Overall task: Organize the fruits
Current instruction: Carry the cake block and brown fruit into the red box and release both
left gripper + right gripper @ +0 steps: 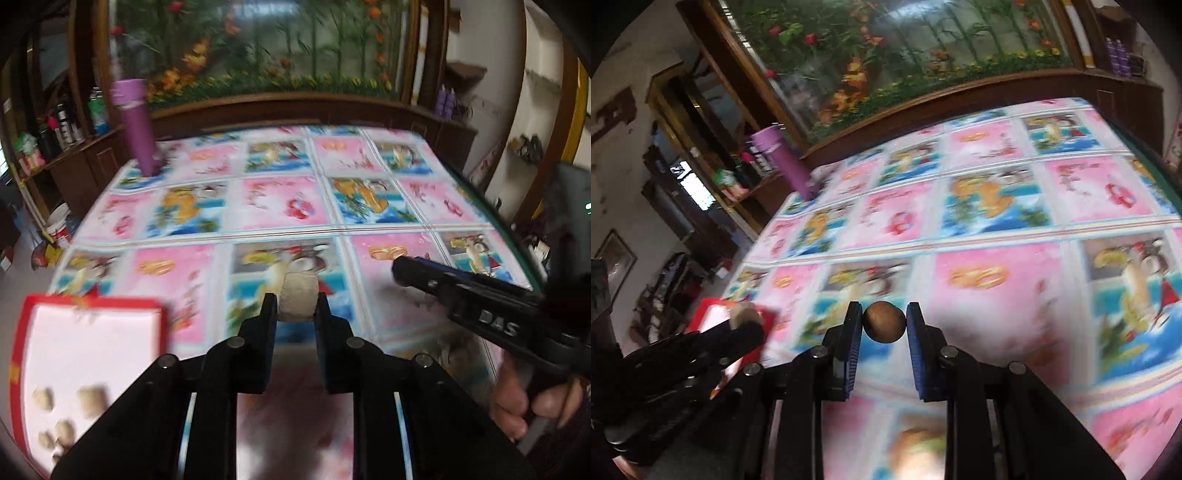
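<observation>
My left gripper [295,301] is shut on a pale beige, rough-skinned fruit [298,298], held above the patterned tablecloth. To its lower left lies a red-rimmed white tray [22,332] holding several similar beige fruits [90,400]. My right gripper [884,320] is shut on a small round brown fruit [884,322], also lifted over the cloth. In the left wrist view the right gripper [400,273] reaches in from the right, held by a hand [517,402]. The right wrist view shows the left gripper [746,323] at lower left with its beige fruit [744,315], over the red tray [705,314].
A table [280,206] under a pink and blue picture cloth fills both views. A tall purple tube [136,122] stands at its far left corner. Behind runs a wooden cabinet [258,107] under a flower mural, with shelves of bottles [66,125] at left.
</observation>
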`<state>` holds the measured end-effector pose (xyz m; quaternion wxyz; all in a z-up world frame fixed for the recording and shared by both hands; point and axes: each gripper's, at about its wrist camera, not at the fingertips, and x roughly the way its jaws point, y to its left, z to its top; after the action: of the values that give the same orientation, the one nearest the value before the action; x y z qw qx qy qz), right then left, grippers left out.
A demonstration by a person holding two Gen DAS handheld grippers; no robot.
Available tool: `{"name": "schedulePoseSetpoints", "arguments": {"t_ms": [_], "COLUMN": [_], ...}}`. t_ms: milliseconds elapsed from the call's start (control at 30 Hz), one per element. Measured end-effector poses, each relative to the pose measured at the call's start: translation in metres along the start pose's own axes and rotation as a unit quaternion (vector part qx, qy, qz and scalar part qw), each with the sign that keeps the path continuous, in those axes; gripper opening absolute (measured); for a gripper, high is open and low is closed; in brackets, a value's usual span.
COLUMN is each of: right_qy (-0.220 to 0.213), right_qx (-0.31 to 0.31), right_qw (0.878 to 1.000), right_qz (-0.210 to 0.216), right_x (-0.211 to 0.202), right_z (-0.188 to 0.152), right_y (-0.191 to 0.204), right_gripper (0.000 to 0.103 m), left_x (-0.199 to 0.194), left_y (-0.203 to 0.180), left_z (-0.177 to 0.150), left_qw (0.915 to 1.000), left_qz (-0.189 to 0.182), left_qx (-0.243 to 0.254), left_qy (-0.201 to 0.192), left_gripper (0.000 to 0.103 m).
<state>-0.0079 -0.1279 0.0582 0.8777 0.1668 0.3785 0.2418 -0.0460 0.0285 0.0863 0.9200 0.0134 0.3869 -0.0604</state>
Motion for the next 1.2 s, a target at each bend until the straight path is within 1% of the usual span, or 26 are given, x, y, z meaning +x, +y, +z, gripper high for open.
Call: {"name": "schedulePoseSetpoints", "arguments": {"t_ms": [67, 133, 233, 267, 300, 400, 500, 633, 800, 1000, 1200], "right_qy": [0.006, 0.011, 0.021, 0.024, 0.029, 0.043, 0.058, 0.078, 0.094, 0.105, 0.114], "right_qx": [-0.013, -0.03, -0.074, -0.083, -0.097, -0.125, -0.152, -0.17, -0.18, -0.187, -0.188], "right_qw": [1.0, 0.999, 0.995, 0.994, 0.992, 0.987, 0.982, 0.978, 0.976, 0.974, 0.973], "right_qz": [0.025, 0.041, 0.066, 0.071, 0.078, 0.091, 0.094, 0.09, 0.078, 0.069, 0.064], "right_x": [0.006, 0.011, 0.018, 0.02, 0.022, 0.029, 0.038, 0.049, 0.058, 0.064, 0.071], "right_z": [-0.011, -0.02, -0.034, -0.037, -0.042, -0.055, -0.072, -0.09, -0.105, -0.118, -0.123], "right_y": [0.031, 0.059, 0.111, 0.122, 0.138, 0.17, 0.196, 0.213, 0.224, 0.23, 0.232], "right_gripper": [0.023, 0.023, 0.023, 0.023, 0.023, 0.023, 0.023, 0.023, 0.023, 0.023, 0.023], "left_x": [-0.025, -0.044, -0.073, -0.081, -0.086, -0.097, -0.101, -0.104, -0.103, -0.099, -0.097], "left_y": [0.022, 0.044, 0.081, 0.096, 0.106, 0.136, 0.157, 0.175, 0.188, 0.197, 0.2], "left_z": [-0.013, -0.025, -0.044, -0.051, -0.057, -0.076, -0.093, -0.11, -0.123, -0.133, -0.136], "left_qw": [0.9996, 0.9984, 0.9936, 0.9913, 0.9897, 0.9843, 0.9807, 0.9774, 0.9749, 0.9743, 0.9739], "left_qz": [0.02, 0.04, 0.091, 0.107, 0.116, 0.148, 0.163, 0.173, 0.182, 0.181, 0.181], "left_qx": [-0.014, -0.03, -0.052, -0.062, -0.07, -0.085, -0.101, -0.115, -0.126, -0.132, -0.137], "left_qy": [-0.014, -0.025, -0.042, -0.045, -0.046, -0.044, -0.04, -0.037, -0.03, -0.022, -0.018], "left_gripper": [0.021, 0.021, 0.021, 0.021, 0.021, 0.021, 0.021, 0.021, 0.021, 0.022, 0.022]}}
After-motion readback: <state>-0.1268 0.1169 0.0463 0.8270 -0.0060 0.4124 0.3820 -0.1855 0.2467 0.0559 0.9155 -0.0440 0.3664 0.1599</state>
